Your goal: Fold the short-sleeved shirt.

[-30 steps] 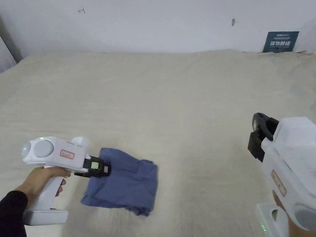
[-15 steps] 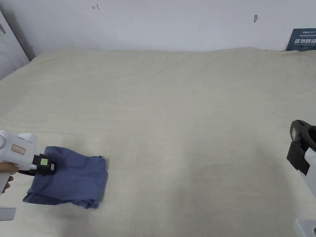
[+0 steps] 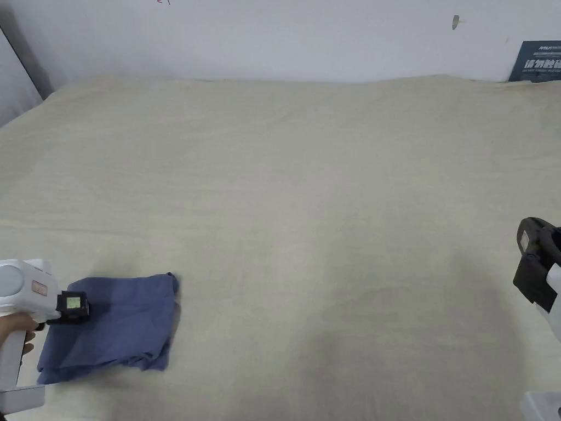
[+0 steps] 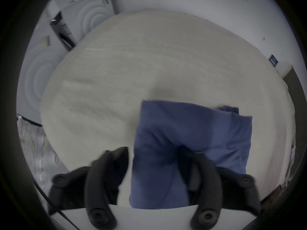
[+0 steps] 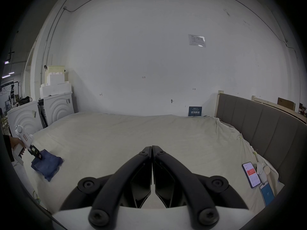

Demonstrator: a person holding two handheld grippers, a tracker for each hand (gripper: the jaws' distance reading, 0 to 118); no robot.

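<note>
The blue short-sleeved shirt (image 3: 115, 329) lies folded into a small packet near the front left corner of the beige bed (image 3: 307, 192). My left gripper (image 3: 82, 308) is at the shirt's left edge. In the left gripper view its jaws stand apart over the shirt (image 4: 191, 134), with cloth lying between the left gripper (image 4: 154, 154) tips but not pinched. The right gripper view also catches the shirt (image 5: 48, 165) and the left gripper (image 5: 35, 152). My right gripper (image 3: 534, 271) is held far off at the right edge, and in its own view the right gripper (image 5: 152, 148) is shut on nothing.
Two phones (image 5: 250, 174) (image 5: 266, 194) and a small white device (image 5: 261, 172) lie on the bed's right edge by a grey headboard (image 5: 257, 125). White appliances (image 5: 58, 107) stand left of the bed. A blue sign (image 3: 539, 61) leans on the wall.
The shirt has travelled left across the bed with my left gripper and now lies flatter. The head camera has also shifted. My right gripper stays at the right.
</note>
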